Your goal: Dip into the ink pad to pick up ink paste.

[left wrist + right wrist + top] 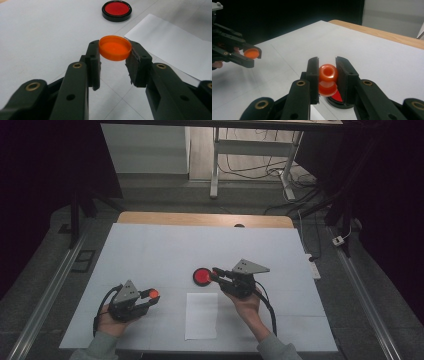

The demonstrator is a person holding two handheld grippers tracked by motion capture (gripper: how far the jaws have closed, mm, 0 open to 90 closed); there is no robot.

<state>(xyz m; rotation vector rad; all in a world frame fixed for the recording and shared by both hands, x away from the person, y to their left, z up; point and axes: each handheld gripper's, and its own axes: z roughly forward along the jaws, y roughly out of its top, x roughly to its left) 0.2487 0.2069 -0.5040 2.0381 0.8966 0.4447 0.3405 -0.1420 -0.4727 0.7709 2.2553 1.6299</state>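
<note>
Left gripper [113, 62] at seven o'clock on the white table [165, 245], jaws clamped on an orange cap [115, 47], held clear of the surface. Right gripper [327, 75] near the centre, squeezing a small orange bottle [328, 79] just above the red dish [202, 277]. A paper sheet [201, 315] lies at six o'clock.

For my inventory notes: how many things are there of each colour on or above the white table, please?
Orange: 2, cap in left gripper, stamp in right gripper
Red with black rim: 1, ink pad
White: 1, paper sheet
Total: 4
</note>
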